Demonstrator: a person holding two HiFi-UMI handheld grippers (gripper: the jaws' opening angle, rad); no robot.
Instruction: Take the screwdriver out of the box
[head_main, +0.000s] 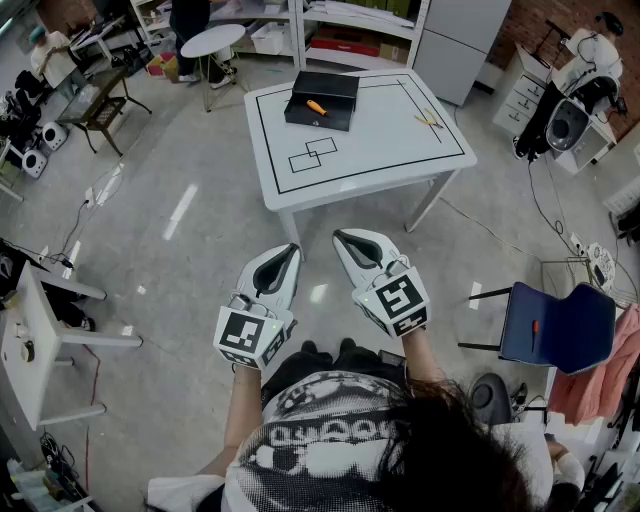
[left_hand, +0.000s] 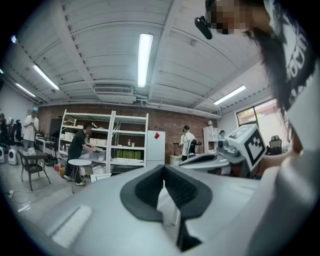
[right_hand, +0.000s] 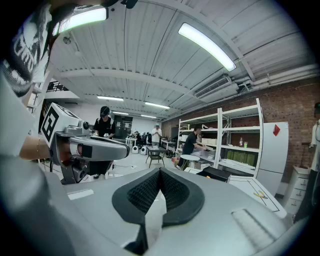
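A black box (head_main: 322, 99) lies open on the far side of a white table (head_main: 380, 150), with the orange-handled screwdriver (head_main: 316, 107) inside it. My two grippers hang in the air well short of the table, side by side over the floor. The left gripper (head_main: 292, 249) is shut and empty, its dark pads (left_hand: 150, 187) meeting at the tip. The right gripper (head_main: 339, 237) is also shut with nothing between its pads (right_hand: 145, 192). In the right gripper view the box (right_hand: 221, 173) and the table (right_hand: 260, 189) show ahead to the right, and the left gripper (right_hand: 90, 148) sits at left.
A small yellow tool (head_main: 428, 120) lies on the table's right side. A blue chair (head_main: 556, 330) stands at right, a white desk (head_main: 30, 340) at left, a round side table (head_main: 212, 40) beyond. Cables trail over the floor. People stand by the shelves (left_hand: 110, 145).
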